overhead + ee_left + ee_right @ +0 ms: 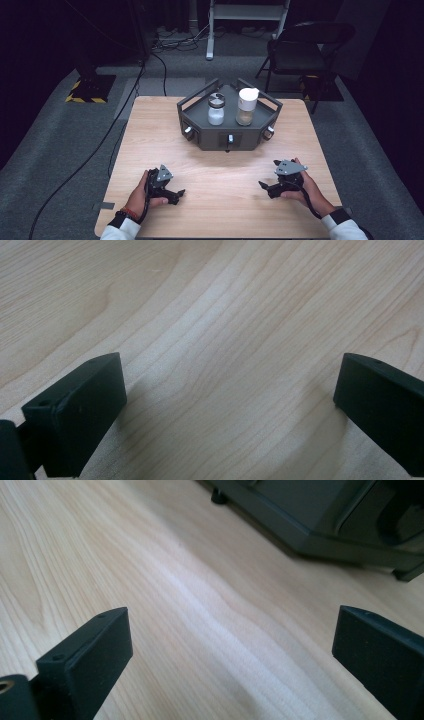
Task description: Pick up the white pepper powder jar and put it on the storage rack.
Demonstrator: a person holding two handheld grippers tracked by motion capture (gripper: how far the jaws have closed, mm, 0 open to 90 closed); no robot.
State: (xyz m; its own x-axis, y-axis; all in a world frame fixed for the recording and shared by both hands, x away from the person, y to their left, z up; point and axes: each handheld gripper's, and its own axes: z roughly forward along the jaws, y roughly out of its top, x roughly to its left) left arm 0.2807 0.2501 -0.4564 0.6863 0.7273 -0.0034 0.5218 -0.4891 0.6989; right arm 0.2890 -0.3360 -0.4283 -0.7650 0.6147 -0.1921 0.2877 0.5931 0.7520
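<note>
Dark room, grey carpet (50,145) underfoot, cables trailing across it. A black folding chair (300,50) stands at back right, and the legs of a white frame (247,20) at back centre.

Light wood table (220,175) in the middle, grain running plainly under both gripper views.

Dark grey angular tray (227,135) sits at the far centre of the table, with raised rails on its sides and small knobs along its front faces. In the right gripper view its lower edge and a foot show at upper right (320,525).

Two containers stand upright inside the tray, side by side and apart: a glass jar (216,109) with a dark lid and white contents at left; a taller white-capped bottle (246,106) with tan contents at right.

Left gripper (176,193) rests low at the near left of the table, held by the left hand (142,195). Jaws spread wide, bare wood between them, nothing held (230,400).

Right gripper (265,187) at the near right in the right hand (305,187), grey plate on top. Jaws likewise wide apart and empty (232,650).

Both grippers lie well apart from the tray, tips pointing inward toward each other.
</note>
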